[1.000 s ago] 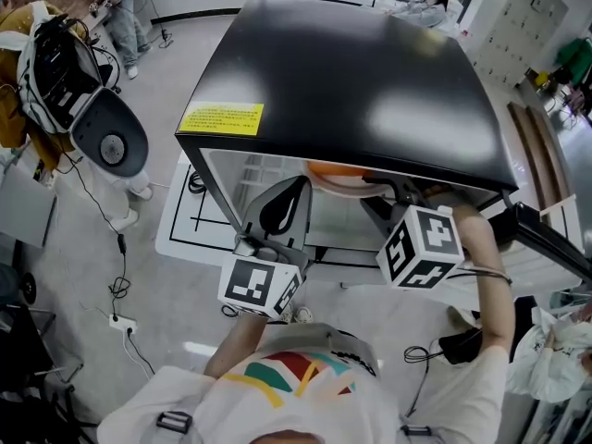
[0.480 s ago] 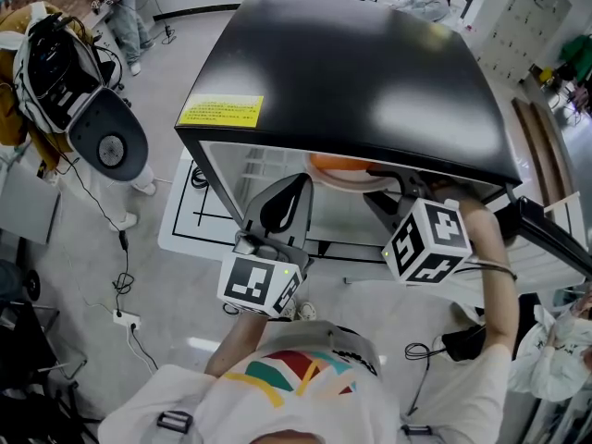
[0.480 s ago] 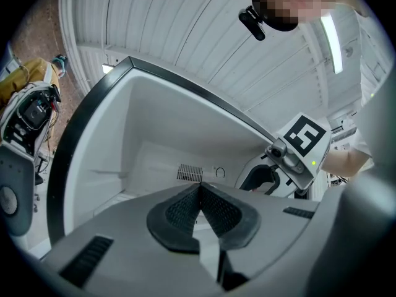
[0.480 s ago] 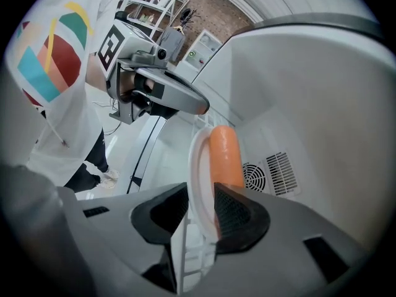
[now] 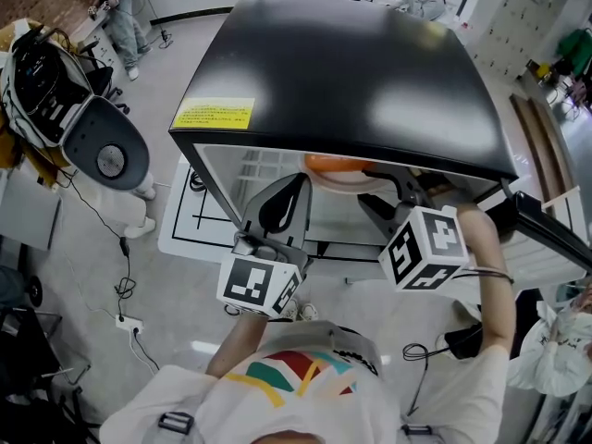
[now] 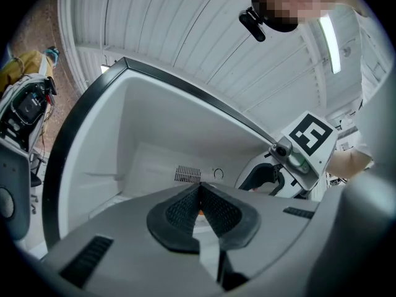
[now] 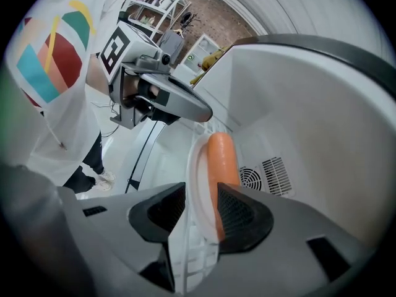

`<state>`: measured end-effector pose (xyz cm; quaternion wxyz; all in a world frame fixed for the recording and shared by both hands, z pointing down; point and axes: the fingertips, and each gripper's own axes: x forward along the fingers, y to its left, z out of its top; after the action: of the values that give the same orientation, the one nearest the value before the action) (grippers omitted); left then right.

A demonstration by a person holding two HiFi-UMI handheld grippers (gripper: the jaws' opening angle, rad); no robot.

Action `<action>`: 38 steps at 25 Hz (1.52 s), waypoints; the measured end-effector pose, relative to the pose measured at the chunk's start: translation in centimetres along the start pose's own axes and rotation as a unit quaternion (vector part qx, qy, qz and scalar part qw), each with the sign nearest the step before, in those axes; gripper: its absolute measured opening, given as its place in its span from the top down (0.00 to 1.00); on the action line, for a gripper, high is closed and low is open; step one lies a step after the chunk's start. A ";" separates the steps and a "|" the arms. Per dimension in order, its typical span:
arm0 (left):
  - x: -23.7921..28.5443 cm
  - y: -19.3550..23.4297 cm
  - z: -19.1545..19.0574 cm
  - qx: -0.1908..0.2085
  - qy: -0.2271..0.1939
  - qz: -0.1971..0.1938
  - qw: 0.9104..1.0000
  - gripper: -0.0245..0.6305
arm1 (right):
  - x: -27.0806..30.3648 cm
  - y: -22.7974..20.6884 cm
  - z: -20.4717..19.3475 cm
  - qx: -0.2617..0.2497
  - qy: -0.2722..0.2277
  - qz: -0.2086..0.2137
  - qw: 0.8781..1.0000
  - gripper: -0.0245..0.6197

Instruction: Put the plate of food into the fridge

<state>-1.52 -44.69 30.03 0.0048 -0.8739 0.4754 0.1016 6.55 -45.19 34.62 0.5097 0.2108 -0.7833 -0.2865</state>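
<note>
We stand at the open fridge [image 5: 351, 72], a black-topped cabinet with a yellow label [image 5: 213, 114] near its front edge, and the job looks almost finished. The white plate [image 7: 198, 166], carrying what looks like an orange sausage [image 7: 223, 159], is already inside the white compartment. It appears to rest on the wire shelf [image 7: 184, 255], close to the vents [image 7: 266, 177] in the back wall. Our right gripper [image 7: 201, 212] reaches in with its jaws opening: the plate's rim lies between them, with a clear gap on one side, so we judge the plate is being let go. Our left gripper [image 6: 199, 212] waits at the fridge mouth, its pads pressed together and holding nothing. What remains, as we read it, is to draw the right gripper clear without nudging the plate, and perhaps to close the door, which we cannot make out clearly. Around us is a grey floor [image 5: 92, 276] strewn with cables, a white mat [image 5: 190, 215] marked with black lines under the fridge, and people standing along the far wall.
</note>
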 end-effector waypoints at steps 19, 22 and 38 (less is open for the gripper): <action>-0.3 -0.7 0.9 0.008 -0.003 0.000 1.000 0.95 | -3.9 -1.5 1.9 0.132 -0.086 -0.133 0.978 0.75; 0.0 -1.1 1.0 0.007 -0.002 -0.004 1.000 0.95 | -5.7 -3.1 2.6 0.180 -0.135 -0.192 0.955 0.75; -1.1 -2.5 2.0 0.017 -0.005 -0.007 1.000 0.95 | -12.9 -2.3 1.4 0.484 -0.390 -0.255 0.741 0.79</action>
<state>-0.35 -42.24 28.06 0.0226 -0.8765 0.4707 0.0981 10.36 -38.61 23.90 -0.1031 0.4905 -0.8641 -0.0454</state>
